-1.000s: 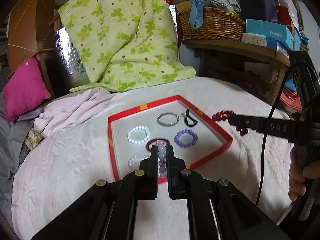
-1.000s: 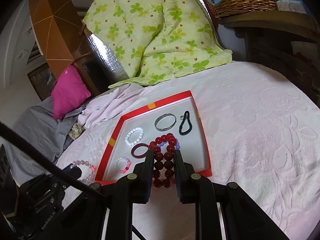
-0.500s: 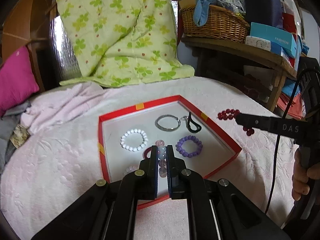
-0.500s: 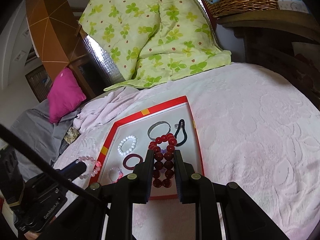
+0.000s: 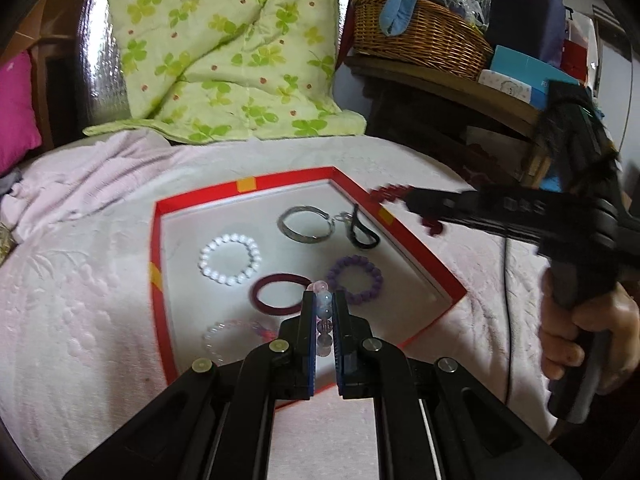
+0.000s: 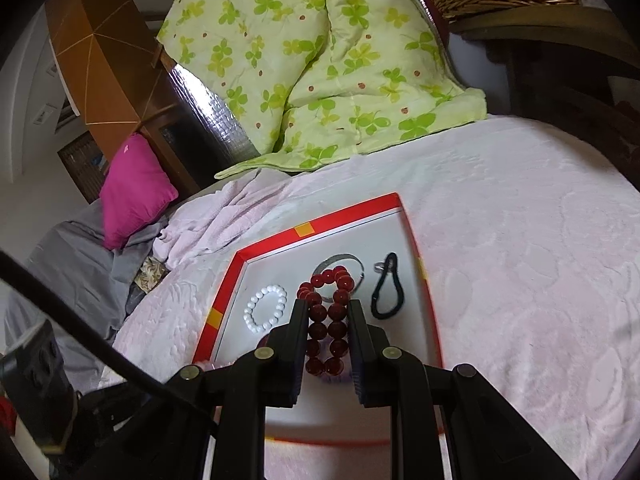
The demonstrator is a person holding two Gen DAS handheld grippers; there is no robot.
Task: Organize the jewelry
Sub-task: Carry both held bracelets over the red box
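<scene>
1. Red-rimmed tray (image 5: 158,240) on the bed holds a white bead bracelet (image 5: 229,259), silver bangle (image 5: 306,225), black loop (image 5: 362,232), maroon ring (image 5: 276,294), purple bead bracelet (image 5: 356,279) and a clear bracelet (image 5: 224,334).
2. Your left tongs (image 5: 323,300) pinch a pale bead bracelet (image 5: 323,308) over the tray's near part.
3. Your right tongs (image 6: 329,312) clamp a dark red bead bracelet (image 6: 326,316) above the tray.
</scene>
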